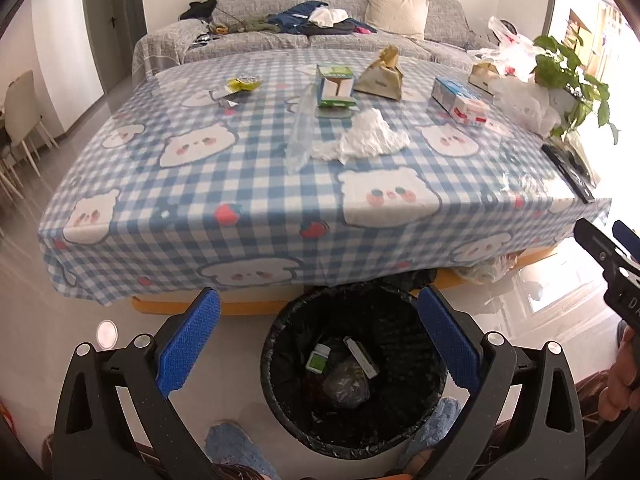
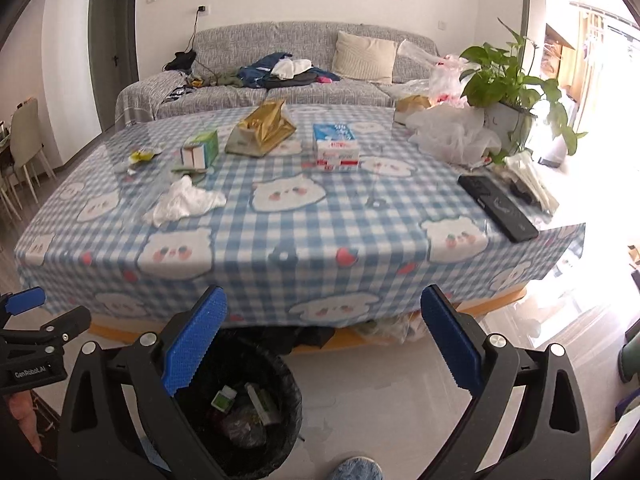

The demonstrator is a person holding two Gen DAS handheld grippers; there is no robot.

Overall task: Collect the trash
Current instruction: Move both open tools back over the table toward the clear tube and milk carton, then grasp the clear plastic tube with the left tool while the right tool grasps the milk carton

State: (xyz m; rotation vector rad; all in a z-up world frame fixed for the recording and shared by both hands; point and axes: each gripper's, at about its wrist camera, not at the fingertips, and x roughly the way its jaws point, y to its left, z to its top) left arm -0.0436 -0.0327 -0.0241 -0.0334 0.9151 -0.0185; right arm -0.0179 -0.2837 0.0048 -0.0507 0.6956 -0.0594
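Both the left gripper (image 1: pixel 318 344) and the right gripper (image 2: pixel 322 344) hang empty, fingers spread wide. The crumpled tissue (image 1: pixel 366 134) lies on the table (image 1: pixel 248 184), above the trash bin (image 1: pixel 400 434). A good pinch takes its puffy middle.

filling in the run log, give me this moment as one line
phase: between picks | left hand-held gripper: open, empty, over bin | right hand-held gripper: open, empty | nearest trash: white tissue on table
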